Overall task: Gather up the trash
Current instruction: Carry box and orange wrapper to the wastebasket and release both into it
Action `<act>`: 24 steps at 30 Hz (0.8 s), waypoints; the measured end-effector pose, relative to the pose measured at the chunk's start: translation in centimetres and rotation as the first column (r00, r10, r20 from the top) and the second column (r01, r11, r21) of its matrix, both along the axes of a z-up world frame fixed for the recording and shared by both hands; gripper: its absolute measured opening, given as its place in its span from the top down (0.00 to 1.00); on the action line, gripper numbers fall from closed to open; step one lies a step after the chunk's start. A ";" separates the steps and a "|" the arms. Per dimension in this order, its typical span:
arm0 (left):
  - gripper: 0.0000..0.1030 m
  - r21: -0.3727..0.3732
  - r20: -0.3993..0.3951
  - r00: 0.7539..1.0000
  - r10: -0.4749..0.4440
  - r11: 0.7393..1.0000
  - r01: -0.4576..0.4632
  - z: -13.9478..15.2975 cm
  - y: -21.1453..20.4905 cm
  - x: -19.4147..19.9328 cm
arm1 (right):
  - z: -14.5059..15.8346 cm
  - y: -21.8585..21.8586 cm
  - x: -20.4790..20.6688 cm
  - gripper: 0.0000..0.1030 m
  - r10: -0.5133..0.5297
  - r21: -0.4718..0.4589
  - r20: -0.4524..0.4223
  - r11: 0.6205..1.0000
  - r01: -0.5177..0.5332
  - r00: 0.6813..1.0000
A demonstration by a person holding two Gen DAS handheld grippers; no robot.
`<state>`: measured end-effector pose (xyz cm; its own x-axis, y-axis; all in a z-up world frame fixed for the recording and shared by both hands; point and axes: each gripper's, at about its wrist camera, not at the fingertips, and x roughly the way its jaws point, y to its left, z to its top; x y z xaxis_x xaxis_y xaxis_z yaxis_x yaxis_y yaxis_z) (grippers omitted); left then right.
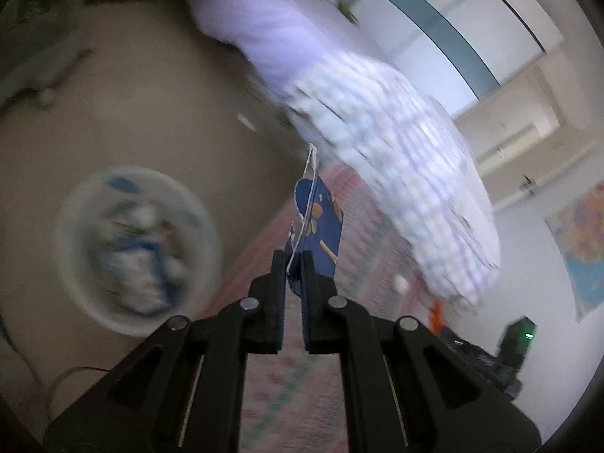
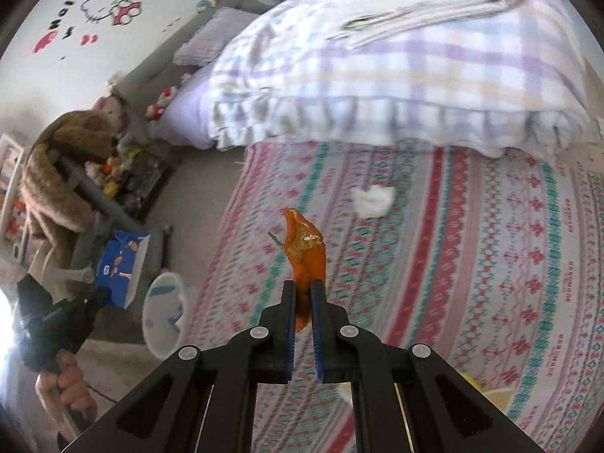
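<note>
Orange peel, apparently (image 2: 306, 253), in clamped right gripper (image 2: 303, 287)

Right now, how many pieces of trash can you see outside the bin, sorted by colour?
Blue: 1, the snack wrapper pinched in the left gripper
Orange: 1, the peel pinched in the right gripper
White: 1, the crumpled tissue on the bedspread
Total: 3

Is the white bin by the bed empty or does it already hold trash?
Holds trash. In the left wrist view the white bin on the floor shows white and blue scraps inside, blurred; what they are, cannot tell.
</note>
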<state>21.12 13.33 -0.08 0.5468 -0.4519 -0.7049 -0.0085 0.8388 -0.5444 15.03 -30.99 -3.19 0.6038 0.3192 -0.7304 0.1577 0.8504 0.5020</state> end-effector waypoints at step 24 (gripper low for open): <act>0.51 0.409 -0.018 0.998 0.058 0.911 -0.046 -7.8 6.9 0.8 | -1.3 13.4 2.3 0.92 0.247 -0.020 -0.014 0.969 -0.248 0.969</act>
<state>21.97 20.27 -7.85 0.5384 -0.0926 -0.8376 -0.0683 0.9859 -0.1529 17.35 -17.58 -4.53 0.4998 0.4422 -0.7447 -0.0536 0.8740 0.4830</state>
